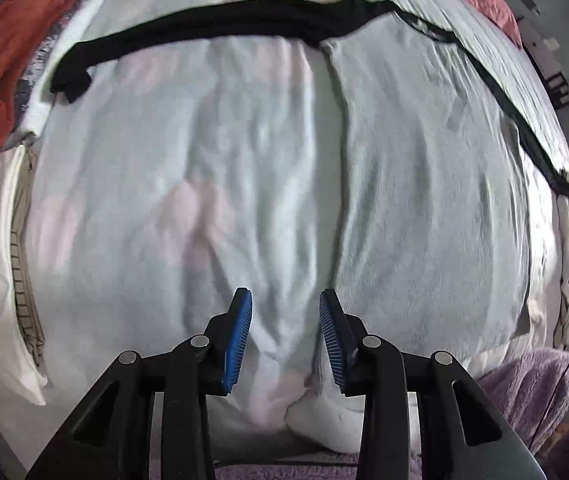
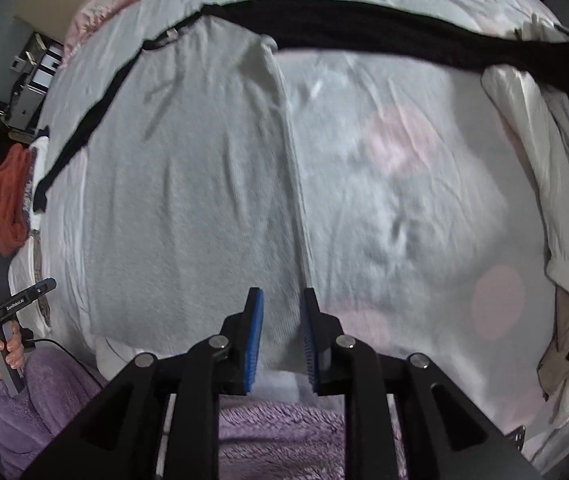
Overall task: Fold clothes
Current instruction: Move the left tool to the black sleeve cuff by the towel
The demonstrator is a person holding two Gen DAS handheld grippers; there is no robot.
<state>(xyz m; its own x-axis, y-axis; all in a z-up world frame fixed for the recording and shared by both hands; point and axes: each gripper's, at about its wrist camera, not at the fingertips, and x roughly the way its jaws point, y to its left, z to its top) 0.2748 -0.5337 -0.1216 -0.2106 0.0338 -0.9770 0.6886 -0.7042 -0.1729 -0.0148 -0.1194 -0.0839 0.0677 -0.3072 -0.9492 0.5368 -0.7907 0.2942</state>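
While both tools hang above the near edge of the bed (image 1: pixel 132 208), the stock reads thus. Item: pale grey knit garment (image 1: pixel 424 208), spread flat on the spotted sheet, one long straight edge running away from the onlooker; whether that edge is a fold or a side seam cannot be told. Item: black garment (image 1: pixel 244 24), stretched in a thin band across the far side. Item: heaped clothes (image 1: pixel 12 60), orange and white, at the bed's margin. Left gripper (image 1: pixel 285 336): jaws parted wide, holding nothing. Right gripper (image 2: pixel 283 340): jaws narrowly apart over the grey edge, empty. Judged: the grey piece sits mid-arrangement or partly folded; any further fold would want both corners pinched together.
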